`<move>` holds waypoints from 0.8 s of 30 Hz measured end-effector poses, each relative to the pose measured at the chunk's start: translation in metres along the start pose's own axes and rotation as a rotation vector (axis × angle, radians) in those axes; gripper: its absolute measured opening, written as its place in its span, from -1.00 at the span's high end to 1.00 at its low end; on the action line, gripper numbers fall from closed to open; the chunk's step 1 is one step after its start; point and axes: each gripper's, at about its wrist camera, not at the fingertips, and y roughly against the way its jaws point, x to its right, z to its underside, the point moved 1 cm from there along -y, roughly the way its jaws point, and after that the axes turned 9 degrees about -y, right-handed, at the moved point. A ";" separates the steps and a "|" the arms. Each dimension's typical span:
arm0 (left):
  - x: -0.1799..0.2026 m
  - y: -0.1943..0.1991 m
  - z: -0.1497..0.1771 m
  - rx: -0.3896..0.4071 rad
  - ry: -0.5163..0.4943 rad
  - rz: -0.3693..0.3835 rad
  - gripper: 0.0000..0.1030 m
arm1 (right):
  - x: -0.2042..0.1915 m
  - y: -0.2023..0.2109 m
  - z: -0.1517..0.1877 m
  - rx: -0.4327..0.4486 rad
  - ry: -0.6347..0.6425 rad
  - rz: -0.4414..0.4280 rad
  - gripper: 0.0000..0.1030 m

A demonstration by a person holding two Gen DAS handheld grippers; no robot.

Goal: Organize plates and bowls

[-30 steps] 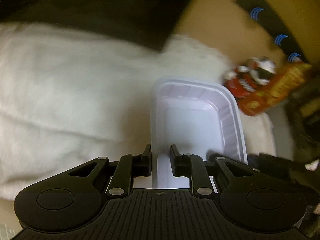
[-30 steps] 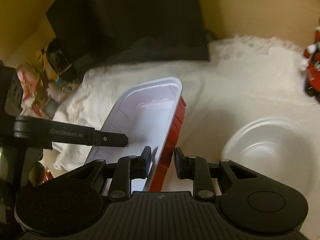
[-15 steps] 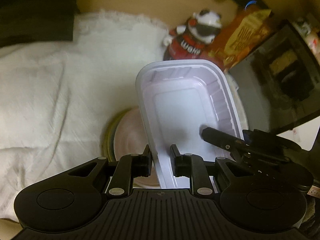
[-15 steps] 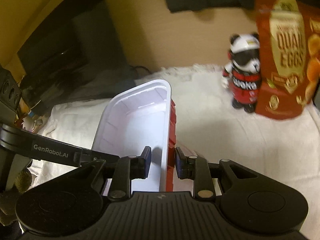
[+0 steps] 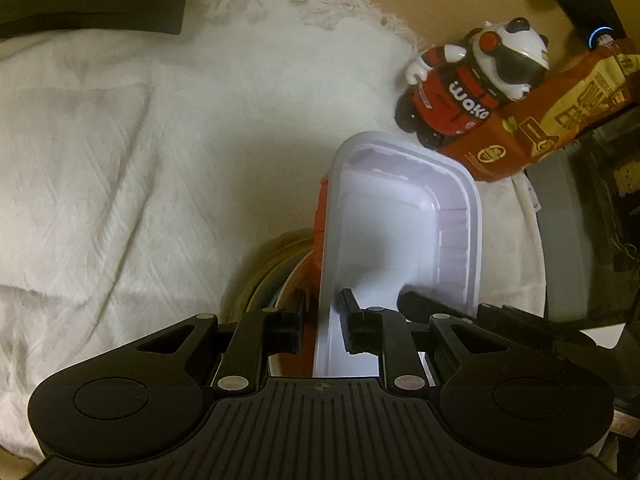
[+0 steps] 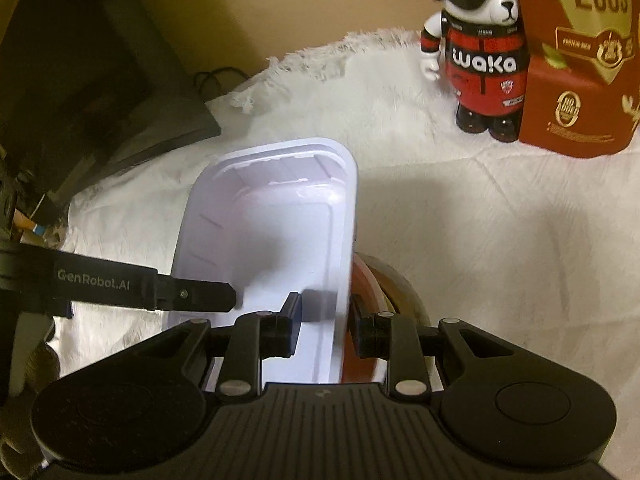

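Your left gripper was clamped on the left long wall of the tray, one finger inside and one against the red outside. Your right gripper was pinched on the opposite long wall in the same way. Between them, you held the tray, white inside, tilted above a stack of round dishes on the white cloth; only the stack's near edge showed under the tray. Past the tray's far end stood a panda figure in a red jacket, just beside an orange snack bag.
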 end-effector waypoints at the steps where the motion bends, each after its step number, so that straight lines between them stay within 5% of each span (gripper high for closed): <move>1: -0.001 -0.001 -0.001 0.001 0.003 0.007 0.60 | 0.001 -0.002 -0.002 0.002 0.000 -0.001 0.51; 10: -0.004 0.011 0.013 0.005 0.025 0.058 0.59 | 0.002 0.011 0.008 -0.001 0.009 -0.030 0.47; 17: 0.008 0.047 0.030 0.055 0.000 0.113 0.58 | -0.002 0.055 0.008 0.077 -0.011 -0.105 0.46; 24: 0.002 0.016 0.038 -0.002 0.017 0.073 0.60 | 0.011 0.034 0.022 0.008 -0.045 -0.044 0.46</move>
